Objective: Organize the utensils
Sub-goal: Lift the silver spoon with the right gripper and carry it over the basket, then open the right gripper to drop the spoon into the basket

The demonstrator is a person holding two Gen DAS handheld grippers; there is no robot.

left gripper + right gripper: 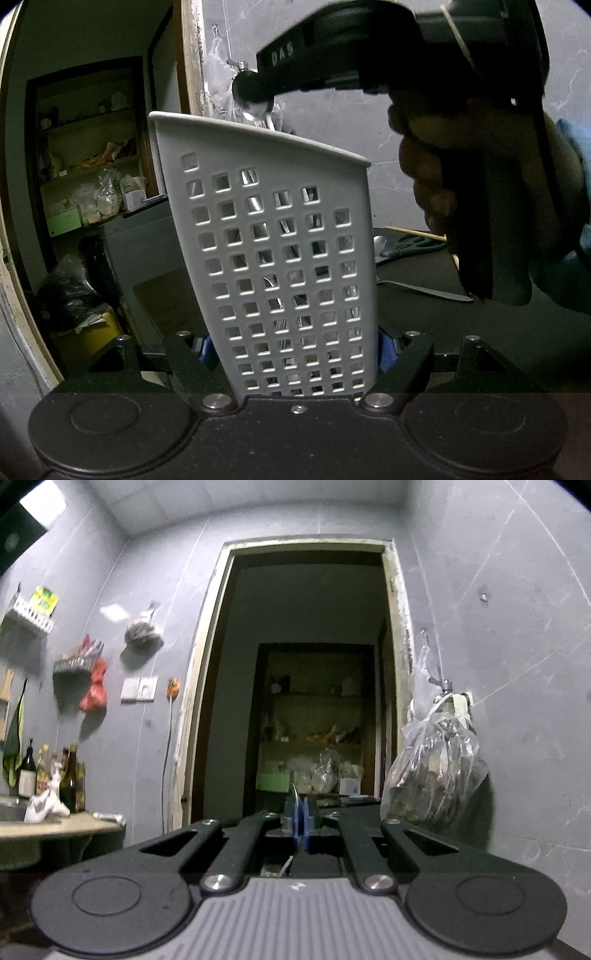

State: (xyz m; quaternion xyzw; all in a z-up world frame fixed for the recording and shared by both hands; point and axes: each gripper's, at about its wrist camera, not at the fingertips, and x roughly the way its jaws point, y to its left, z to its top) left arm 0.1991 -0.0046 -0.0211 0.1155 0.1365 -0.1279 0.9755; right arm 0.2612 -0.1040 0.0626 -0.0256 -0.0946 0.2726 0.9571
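Note:
A pale grey perforated utensil holder (280, 258) stands upright on the dark table, and metal utensils show through its square holes. My left gripper (297, 349) is shut on its lower part, a blue pad (388, 349) pressing each side. A person's hand (436, 184) holds my right gripper (251, 90) over the holder's far rim. It is shut on a thin metal spoon (257, 110), whose bowl hangs just above the rim. In the right wrist view the blue pads of that gripper (300, 823) pinch the spoon (294, 794) edge-on.
To the right of the holder, a metal utensil (424, 290), dark scissors (410, 243) and a wooden chopstick (413, 232) lie on the table. A plastic bag (436, 768) hangs from a wall tap. A doorway (310, 686) opens onto cluttered shelves. Bottles (70, 779) stand on a counter.

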